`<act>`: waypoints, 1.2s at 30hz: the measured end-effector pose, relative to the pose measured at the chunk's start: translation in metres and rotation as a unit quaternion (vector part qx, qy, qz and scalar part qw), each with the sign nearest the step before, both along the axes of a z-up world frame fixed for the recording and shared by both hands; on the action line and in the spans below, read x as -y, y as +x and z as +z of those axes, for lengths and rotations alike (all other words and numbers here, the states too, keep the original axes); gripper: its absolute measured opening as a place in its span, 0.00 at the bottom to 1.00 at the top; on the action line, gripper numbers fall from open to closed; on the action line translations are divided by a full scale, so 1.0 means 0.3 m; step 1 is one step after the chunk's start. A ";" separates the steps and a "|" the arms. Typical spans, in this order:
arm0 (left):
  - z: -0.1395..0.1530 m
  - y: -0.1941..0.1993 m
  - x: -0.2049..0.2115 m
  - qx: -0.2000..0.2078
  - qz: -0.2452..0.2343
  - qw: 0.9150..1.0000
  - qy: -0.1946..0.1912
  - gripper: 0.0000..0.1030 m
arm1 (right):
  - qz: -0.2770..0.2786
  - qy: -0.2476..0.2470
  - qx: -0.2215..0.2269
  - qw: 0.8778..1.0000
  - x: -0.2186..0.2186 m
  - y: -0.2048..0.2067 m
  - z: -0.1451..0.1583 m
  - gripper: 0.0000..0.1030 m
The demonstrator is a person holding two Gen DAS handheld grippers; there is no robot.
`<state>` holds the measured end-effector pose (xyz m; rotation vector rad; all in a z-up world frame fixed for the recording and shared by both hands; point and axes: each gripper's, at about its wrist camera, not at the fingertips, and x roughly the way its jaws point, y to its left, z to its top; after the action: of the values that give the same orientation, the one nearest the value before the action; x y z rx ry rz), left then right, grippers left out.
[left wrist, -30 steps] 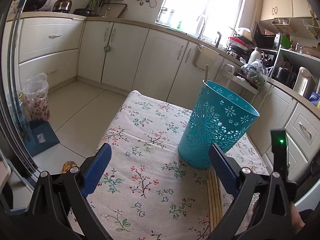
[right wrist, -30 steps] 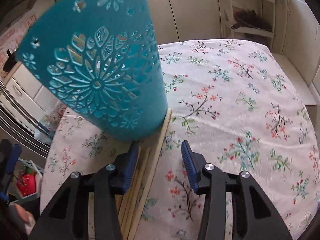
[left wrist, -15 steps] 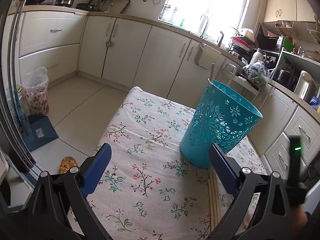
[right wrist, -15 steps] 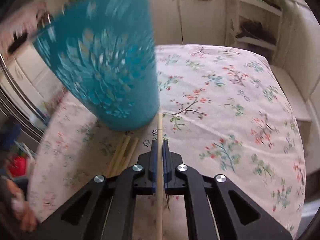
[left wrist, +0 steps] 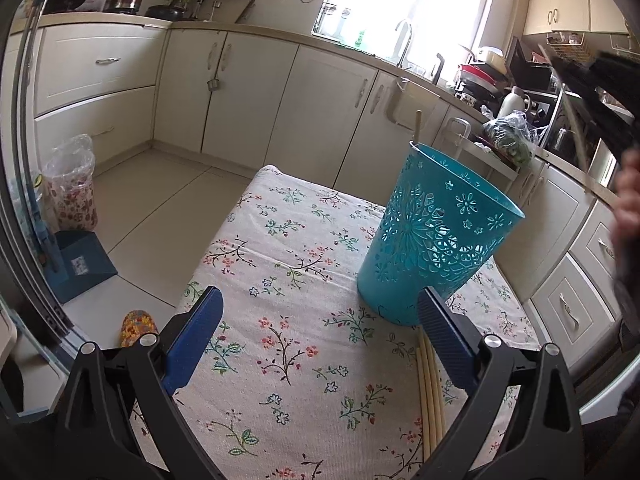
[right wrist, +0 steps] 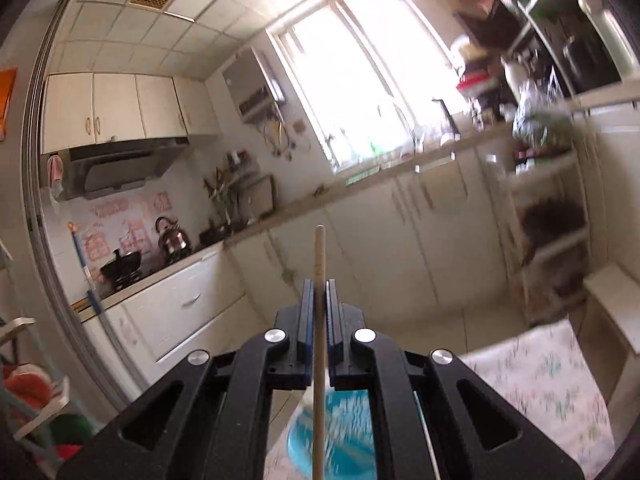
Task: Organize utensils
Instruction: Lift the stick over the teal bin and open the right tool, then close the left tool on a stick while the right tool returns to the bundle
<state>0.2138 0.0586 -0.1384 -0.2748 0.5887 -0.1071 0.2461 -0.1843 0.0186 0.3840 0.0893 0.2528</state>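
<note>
A teal cut-out basket (left wrist: 436, 240) stands upright on the floral tablecloth (left wrist: 288, 264), with one chopstick end (left wrist: 417, 124) sticking up from its far rim. Several wooden chopsticks (left wrist: 430, 384) lie on the cloth just in front of it. My left gripper (left wrist: 320, 332) hangs open above the cloth, nothing between its fingers. My right gripper (right wrist: 319, 284) is shut on a single wooden chopstick (right wrist: 319, 256), held high and level, with the basket (right wrist: 344, 436) blurred below it. In the left wrist view, the right gripper (left wrist: 592, 80) and its chopstick show at the upper right, above the basket.
Cream kitchen cabinets (left wrist: 248, 92) line the far wall, with a sink and window behind. A cluttered shelf rack (left wrist: 504, 136) stands right of the table. On the floor at the left sit a bagged bin (left wrist: 72, 184) and a blue dustpan (left wrist: 80, 264).
The right gripper closed on one chopstick from the pile, then rose and tipped from pointing down at the table to level above the basket. The left gripper stayed still.
</note>
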 end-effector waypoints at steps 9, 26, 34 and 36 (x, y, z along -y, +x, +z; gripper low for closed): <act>0.001 0.009 -0.019 -0.002 -0.001 1.000 -0.010 0.91 | -0.019 -0.074 -0.054 0.996 -0.116 0.095 -0.197 0.06; -0.013 -0.008 0.002 -0.001 0.003 1.000 0.011 0.91 | 0.066 -0.122 -0.311 0.940 -0.063 -0.233 -0.567 0.20; -0.033 -0.012 0.024 -0.006 -0.003 0.999 0.036 0.91 | 0.067 -0.133 -0.372 0.916 -0.106 -0.117 -0.697 0.13; -0.034 -0.009 0.022 -0.009 -0.005 0.999 0.033 0.91 | 0.068 -0.150 -0.373 0.913 -0.121 -0.109 -0.689 0.13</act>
<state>0.2113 0.0520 -0.1486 -0.2083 0.6100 -0.0954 0.2133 -0.1479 -0.1880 0.1481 0.9033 0.2137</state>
